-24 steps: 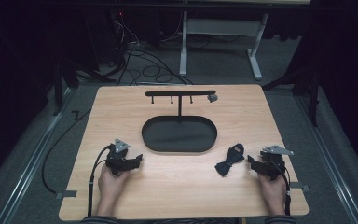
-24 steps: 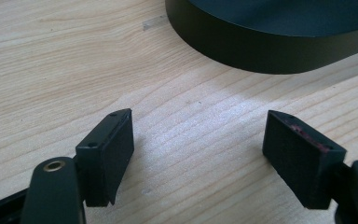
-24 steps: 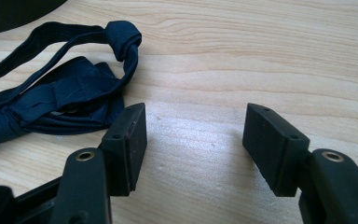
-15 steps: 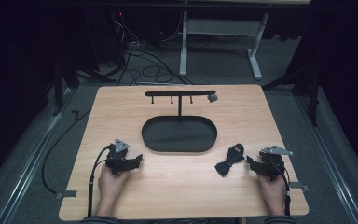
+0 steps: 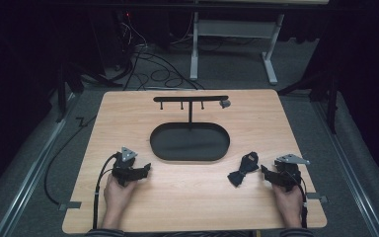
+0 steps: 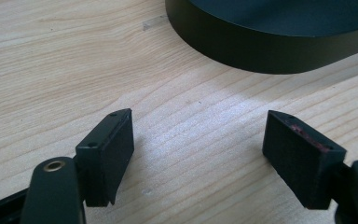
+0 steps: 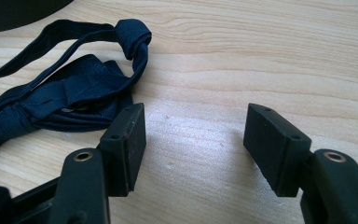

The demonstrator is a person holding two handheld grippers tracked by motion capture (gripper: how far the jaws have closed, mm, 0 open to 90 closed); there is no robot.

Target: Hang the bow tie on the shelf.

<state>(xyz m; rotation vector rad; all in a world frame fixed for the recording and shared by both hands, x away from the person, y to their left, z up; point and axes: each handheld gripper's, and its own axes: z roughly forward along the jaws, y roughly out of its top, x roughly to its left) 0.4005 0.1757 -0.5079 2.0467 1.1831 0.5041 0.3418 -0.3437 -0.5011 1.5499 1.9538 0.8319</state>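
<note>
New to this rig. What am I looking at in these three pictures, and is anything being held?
No robot here: a person holds a hand-held gripper in each hand, the left gripper and the right gripper. The wide picture comes from a fixed camera above the wooden table. The other two come from cameras riding on each gripper, looking along its two black jaws. On the table are a black oval tray with a T-shaped rack behind it, and a dark bow tie just in front of the right gripper. Both grippers' jaws stand open over bare wood; nothing is held.
</note>
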